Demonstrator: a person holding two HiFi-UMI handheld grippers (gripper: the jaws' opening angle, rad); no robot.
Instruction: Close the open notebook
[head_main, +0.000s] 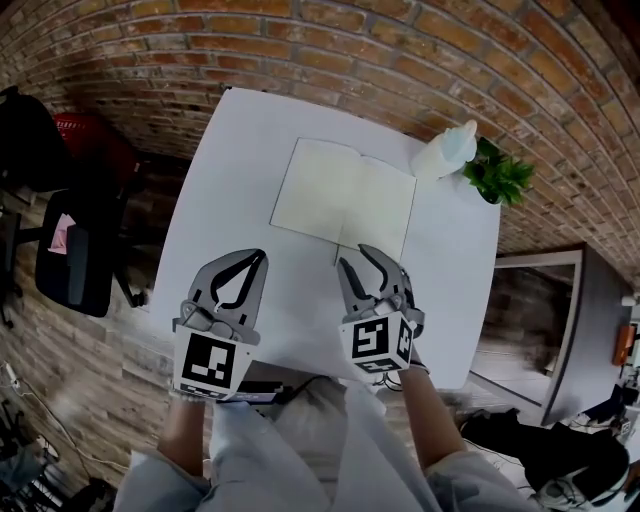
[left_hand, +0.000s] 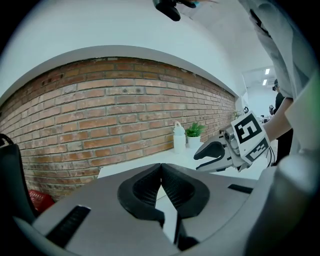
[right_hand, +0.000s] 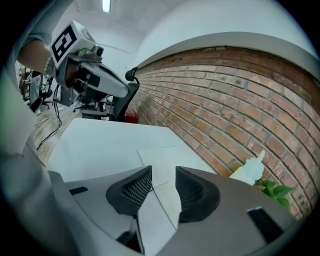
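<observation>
Notebook (head_main: 343, 197) not yet closed, with both grippers just short of it.
It lies flat and open on the far right of the white bench (head_main: 215, 200), pages blank, so all of the closing remains. The right gripper (head_main: 357, 260) hovers at its near edge, jaws apart and empty; the left gripper (head_main: 255, 258) is pinched together on nothing. No writing is legible, only square markers on the gripper cubes.

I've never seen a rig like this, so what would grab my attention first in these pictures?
The open notebook lies flat on the white table, blank pages up. Just short of it hover two hand-held grippers: the left gripper with jaws shut, the right gripper with jaws apart and empty. A pale bottle and a green plant stand at the table's far right corner by the brick wall.
</observation>
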